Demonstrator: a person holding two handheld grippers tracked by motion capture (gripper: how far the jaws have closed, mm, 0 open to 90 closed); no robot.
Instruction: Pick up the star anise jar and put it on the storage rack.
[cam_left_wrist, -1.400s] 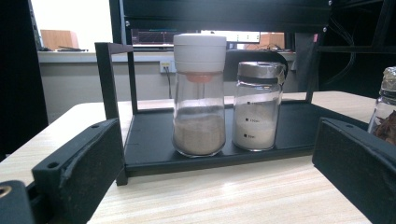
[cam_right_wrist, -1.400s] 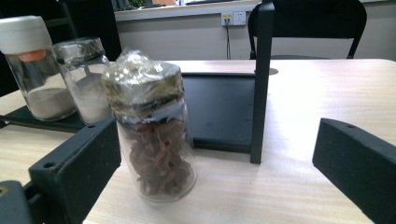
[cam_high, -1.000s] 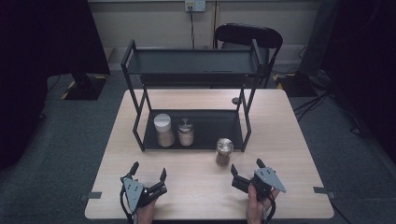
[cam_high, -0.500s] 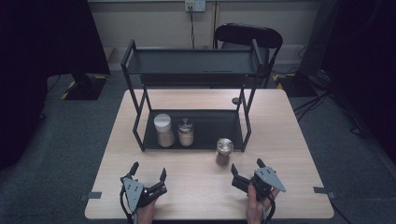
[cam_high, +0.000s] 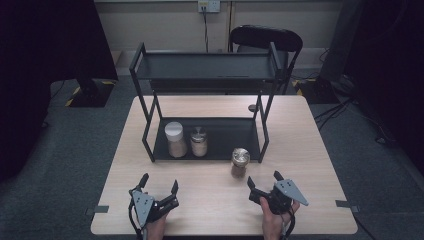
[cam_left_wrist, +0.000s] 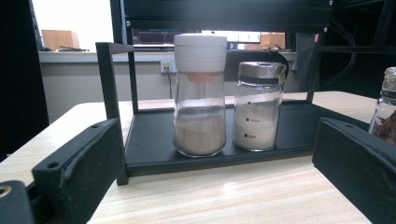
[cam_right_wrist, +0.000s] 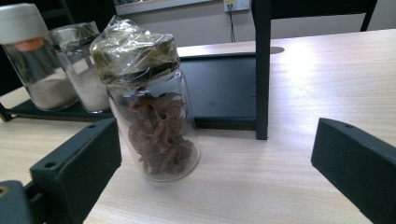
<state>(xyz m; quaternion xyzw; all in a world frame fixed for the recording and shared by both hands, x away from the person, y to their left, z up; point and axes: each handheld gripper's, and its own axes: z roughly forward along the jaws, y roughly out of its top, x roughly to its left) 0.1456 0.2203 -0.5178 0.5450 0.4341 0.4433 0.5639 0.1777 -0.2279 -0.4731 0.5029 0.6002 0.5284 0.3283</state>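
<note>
Nothing on the table has shifted since the earlier frames, and both hands sit where they were; the one change is that the right gripper's (cam_high: 263, 182) jaws have just been closing a little, with nothing pressed between them. They are still spread wide. In the right gripper view, the clear glass jar of brown star anise (cam_right_wrist: 156, 116), its lid wrapped in crinkled plastic film, stands upright on the light wooden table (cam_high: 310, 150) just ahead of the jaws, nearer the left one and touching neither.

The left gripper (cam_high: 159, 184) also has its jaws spread apart, empty, resting near the table's front edge. Ahead of it, in the left gripper view, a glass shaker with a white cap and tan powder (cam_left_wrist: 200, 95) and a glass shaker with a metal lid and white powder (cam_left_wrist: 258, 107) stand side by side, just apart, on the bottom shelf of a black metal two-tier rack (cam_high: 205, 67).

The star anise jar stands on the table just outside the rack's front right leg. Behind the table stands a black chair (cam_high: 265, 36).
</note>
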